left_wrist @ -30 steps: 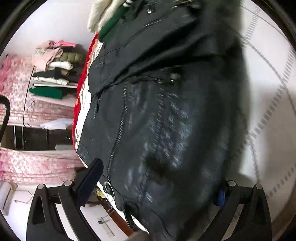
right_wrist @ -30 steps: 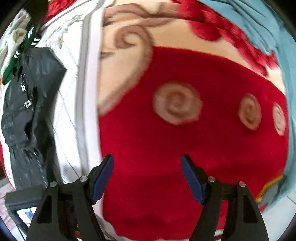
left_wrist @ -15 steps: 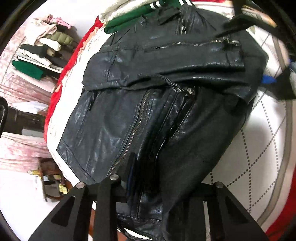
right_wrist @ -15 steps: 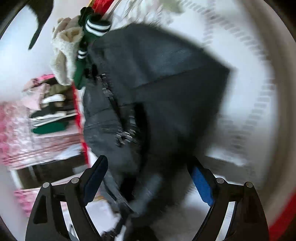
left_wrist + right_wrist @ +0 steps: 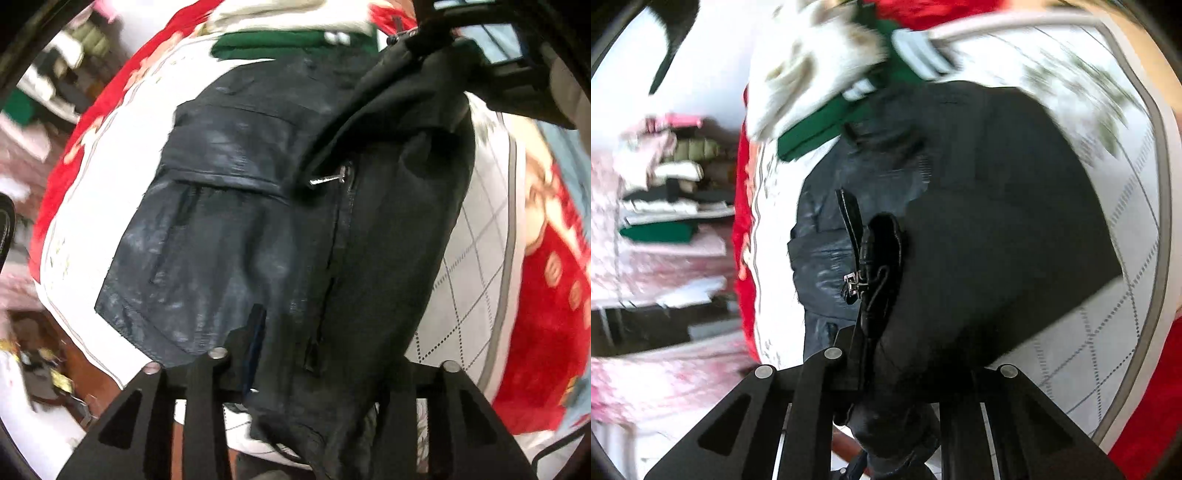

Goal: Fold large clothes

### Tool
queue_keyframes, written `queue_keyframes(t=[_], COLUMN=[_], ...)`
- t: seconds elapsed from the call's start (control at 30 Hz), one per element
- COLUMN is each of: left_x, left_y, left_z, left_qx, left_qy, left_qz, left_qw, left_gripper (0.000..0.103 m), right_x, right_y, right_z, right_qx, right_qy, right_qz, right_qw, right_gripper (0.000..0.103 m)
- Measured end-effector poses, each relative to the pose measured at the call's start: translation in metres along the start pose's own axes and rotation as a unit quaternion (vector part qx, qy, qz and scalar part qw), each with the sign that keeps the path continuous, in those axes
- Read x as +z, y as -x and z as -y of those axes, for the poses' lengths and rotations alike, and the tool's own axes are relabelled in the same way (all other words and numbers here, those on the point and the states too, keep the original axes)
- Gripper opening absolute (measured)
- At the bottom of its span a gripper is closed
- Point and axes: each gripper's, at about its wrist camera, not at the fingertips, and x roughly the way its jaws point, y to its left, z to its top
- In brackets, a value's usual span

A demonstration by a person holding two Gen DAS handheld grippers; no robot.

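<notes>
A black leather jacket [image 5: 236, 236] with zippers lies on a white quilted blanket [image 5: 476, 280]. My left gripper [image 5: 310, 354] is shut on the jacket's lower hem and the leather bunches between its fingers. My right gripper [image 5: 897, 354] is shut on another edge of the jacket [image 5: 990, 229], near a zipper pull and strap. The right gripper also shows at the top right of the left wrist view [image 5: 491, 40], holding a lifted flap of the jacket. The fingertips of both grippers are hidden by leather.
A green garment with white stripes [image 5: 849, 114] and a cream fleece [image 5: 816, 62] lie beyond the jacket. A red patterned blanket [image 5: 554, 325] lies under the white one. A stack of folded clothes [image 5: 665, 184] sits at the left.
The right gripper swung from the red blanket to the jacket and closed on its edge. The left gripper closed on the hem. A flap of the jacket is now lifted.
</notes>
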Motion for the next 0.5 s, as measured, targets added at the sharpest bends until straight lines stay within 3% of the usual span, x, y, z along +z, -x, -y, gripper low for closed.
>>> queue_keyframes(t=[0.1, 0.17, 0.33, 0.43, 0.5], left_x=[0.011, 0.016, 0.023, 0.022, 0.019], left_y=[0.008, 0.004, -0.034, -0.048, -0.052], left_z=[-0.053, -0.086, -0.183, -0.23, -0.26], left_qx=[-0.017, -0.022, -0.007, 0.02, 0.029], left_qy=[0.033, 0.058, 0.135, 0.175, 0.203], left_qz=[0.002, 0.0, -0.029, -0.038, -0.039], left_qw=[0.9993, 0.9981, 0.9904, 0.9837, 0.978], left_gripper=[0.067, 0.069, 0.07, 0.074, 0.075], right_x=[0.002, 0.0, 0.001, 0.003, 0.007], right_y=[-0.023, -0.036, -0.122, -0.182, -0.212], right_z=[-0.065, -0.094, -0.171, -0.194, -0.2], right_qx=[-0.043, -0.059, -0.112, -0.133, -0.111], right_qy=[0.043, 0.055, 0.067, 0.061, 0.047], right_qz=[-0.012, -0.02, -0.052, -0.077, -0.099], right_qw=[0.998, 0.997, 0.99, 0.986, 0.988], right_gripper=[0.015, 0.016, 0.017, 0.033, 0.053])
